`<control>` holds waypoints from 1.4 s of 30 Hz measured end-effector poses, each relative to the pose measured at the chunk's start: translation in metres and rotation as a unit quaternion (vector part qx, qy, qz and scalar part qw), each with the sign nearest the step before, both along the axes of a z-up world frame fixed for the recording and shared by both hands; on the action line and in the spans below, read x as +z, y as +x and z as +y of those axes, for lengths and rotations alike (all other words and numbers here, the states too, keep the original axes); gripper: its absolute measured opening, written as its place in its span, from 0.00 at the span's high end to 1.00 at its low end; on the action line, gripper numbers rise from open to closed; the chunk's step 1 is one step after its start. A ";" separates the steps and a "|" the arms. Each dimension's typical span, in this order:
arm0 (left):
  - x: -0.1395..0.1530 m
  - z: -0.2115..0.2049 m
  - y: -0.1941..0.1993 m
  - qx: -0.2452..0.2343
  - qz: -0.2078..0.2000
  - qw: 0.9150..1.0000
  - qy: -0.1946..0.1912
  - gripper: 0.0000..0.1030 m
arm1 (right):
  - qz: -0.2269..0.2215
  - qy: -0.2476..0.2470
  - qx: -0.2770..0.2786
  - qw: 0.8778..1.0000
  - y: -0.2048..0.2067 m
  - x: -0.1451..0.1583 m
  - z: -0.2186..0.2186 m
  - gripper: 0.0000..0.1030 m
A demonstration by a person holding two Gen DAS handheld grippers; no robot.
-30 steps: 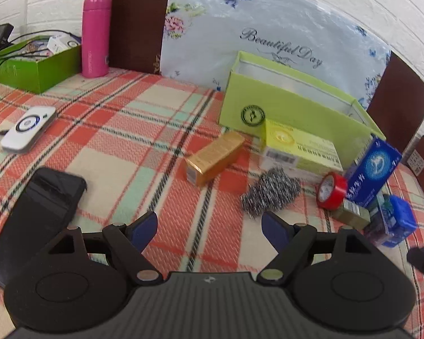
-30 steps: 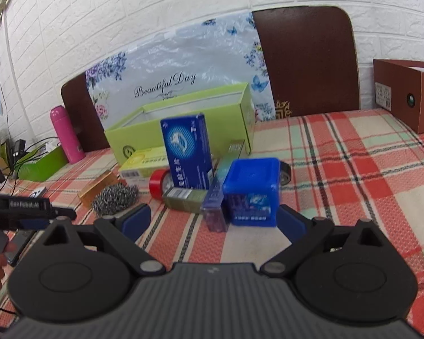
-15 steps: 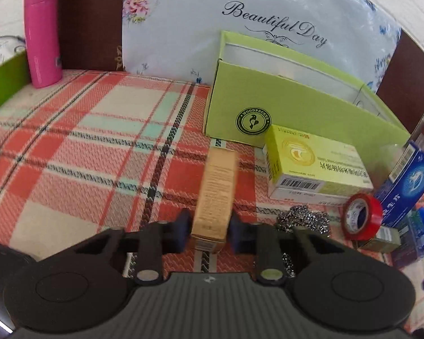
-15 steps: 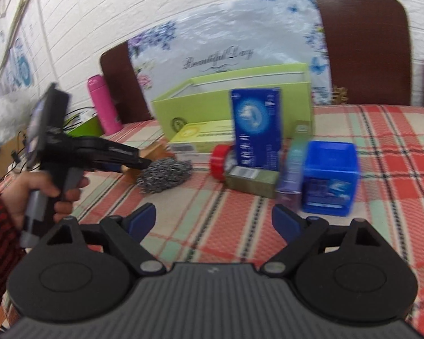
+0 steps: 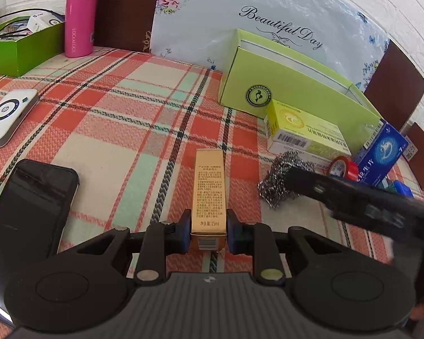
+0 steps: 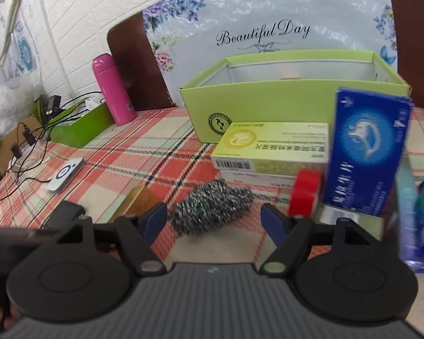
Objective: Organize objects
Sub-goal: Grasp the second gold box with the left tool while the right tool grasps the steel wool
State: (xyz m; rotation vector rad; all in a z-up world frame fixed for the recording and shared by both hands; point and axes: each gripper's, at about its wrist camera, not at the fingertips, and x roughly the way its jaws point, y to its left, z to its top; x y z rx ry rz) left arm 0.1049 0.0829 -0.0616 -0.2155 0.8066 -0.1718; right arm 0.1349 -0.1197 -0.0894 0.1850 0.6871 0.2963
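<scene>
My left gripper [image 5: 208, 231] is shut on the near end of a slim gold box [image 5: 209, 186], which points away over the plaid tablecloth. The same gold box [image 6: 140, 200] shows at the left of the right wrist view. A steel wool ball [image 6: 212, 206] lies between the blue fingers of my right gripper [image 6: 213, 217]. Those jaws are closing, with small gaps left on both sides of the ball. In the left wrist view the right gripper's dark body [image 5: 353, 200] reaches in over the steel wool ball [image 5: 279, 178]. An open lime-green box [image 6: 268, 104] stands behind.
A yellow carton [image 6: 271, 147], a red tape roll [image 6: 305, 192] and an upright blue box [image 6: 364, 152] crowd the right. A black phone [image 5: 28, 209], a white charger pad [image 5: 8, 113], a pink bottle [image 5: 79, 14] and a green box with cables [image 5: 19, 45] are at the left.
My left gripper went from open to shut on the gold box. My right gripper swung left from the blue boxes to the steel wool ball and its jaws narrowed.
</scene>
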 end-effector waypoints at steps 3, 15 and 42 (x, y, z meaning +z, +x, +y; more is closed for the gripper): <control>-0.001 -0.001 -0.002 -0.002 0.001 1.000 -0.001 0.76 | 0.010 -0.012 0.005 1.000 0.012 -0.011 0.012 0.42; 0.001 -0.009 0.011 0.010 -0.001 1.000 -0.011 0.68 | -0.027 -0.018 0.011 0.999 -0.034 -0.012 -0.018 0.78; -0.001 -0.021 0.014 0.016 -0.006 1.000 0.019 0.76 | -0.021 -0.035 -0.024 0.999 -0.030 -0.020 -0.016 0.69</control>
